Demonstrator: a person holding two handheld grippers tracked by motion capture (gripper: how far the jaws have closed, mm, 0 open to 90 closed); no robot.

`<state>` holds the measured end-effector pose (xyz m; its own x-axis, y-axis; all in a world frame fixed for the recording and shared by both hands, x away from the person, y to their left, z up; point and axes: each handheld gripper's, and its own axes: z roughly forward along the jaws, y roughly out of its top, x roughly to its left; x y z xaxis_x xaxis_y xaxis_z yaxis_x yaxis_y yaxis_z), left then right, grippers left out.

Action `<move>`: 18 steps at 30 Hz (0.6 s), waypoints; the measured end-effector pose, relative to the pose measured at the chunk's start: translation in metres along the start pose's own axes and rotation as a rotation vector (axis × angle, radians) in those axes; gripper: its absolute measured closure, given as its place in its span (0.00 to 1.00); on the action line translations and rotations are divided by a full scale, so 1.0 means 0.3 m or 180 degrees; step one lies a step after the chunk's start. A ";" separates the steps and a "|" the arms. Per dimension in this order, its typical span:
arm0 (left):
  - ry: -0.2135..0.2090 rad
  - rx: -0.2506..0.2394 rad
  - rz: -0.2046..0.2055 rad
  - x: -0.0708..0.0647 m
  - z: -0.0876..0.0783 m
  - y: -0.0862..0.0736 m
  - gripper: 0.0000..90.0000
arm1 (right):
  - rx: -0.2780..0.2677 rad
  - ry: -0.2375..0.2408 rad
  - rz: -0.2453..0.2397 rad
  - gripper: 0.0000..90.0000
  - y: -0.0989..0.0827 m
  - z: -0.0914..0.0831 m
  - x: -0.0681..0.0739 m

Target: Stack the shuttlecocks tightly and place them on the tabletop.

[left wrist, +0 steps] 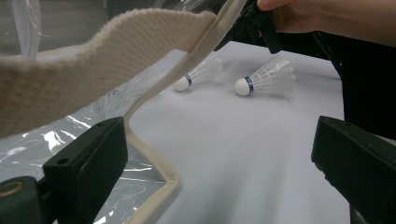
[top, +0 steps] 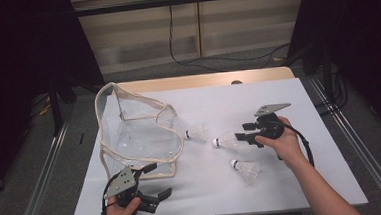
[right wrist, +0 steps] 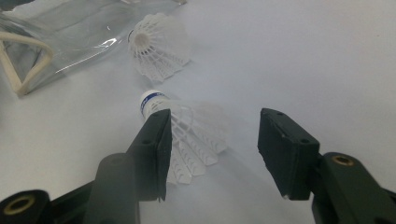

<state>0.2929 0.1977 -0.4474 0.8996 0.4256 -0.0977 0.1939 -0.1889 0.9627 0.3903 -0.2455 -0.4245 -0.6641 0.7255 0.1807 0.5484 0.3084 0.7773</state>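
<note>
A clear plastic bag (top: 135, 133) with cream trim lies open at the table's left. Three white shuttlecocks lie to its right: one (top: 197, 132) at the bag's edge, one (top: 225, 141) in the middle, one (top: 246, 169) nearer the front. My right gripper (top: 243, 138) is open around the middle shuttlecock (right wrist: 196, 130), whose feathers rest against one jaw while the other jaw stands apart. Beyond it lies the shuttlecock (right wrist: 159, 46) by the bag (right wrist: 56, 37). My left gripper (top: 158, 180) is wide open at the bag's front corner, its trim (left wrist: 93, 70) hanging just ahead.
A white sheet (top: 278, 97) covers the wooden table. Bare sheet stretches to the right and along the front. Two shuttlecocks (left wrist: 198, 74) (left wrist: 266, 79) and the person's right hand (left wrist: 317, 18) appear in the left gripper view. Dark frames and cables stand beyond the table.
</note>
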 end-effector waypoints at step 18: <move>-0.0005 0.0006 0.0006 -0.002 0.002 0.000 0.04 | -0.0068 0.0217 0.0093 0.45 0.027 -0.016 0.056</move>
<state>0.2928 0.1968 -0.4475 0.9006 0.4238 -0.0962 0.1928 -0.1913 0.9624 0.3810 -0.2339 -0.4124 -0.6815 0.6902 0.2435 0.5576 0.2741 0.7835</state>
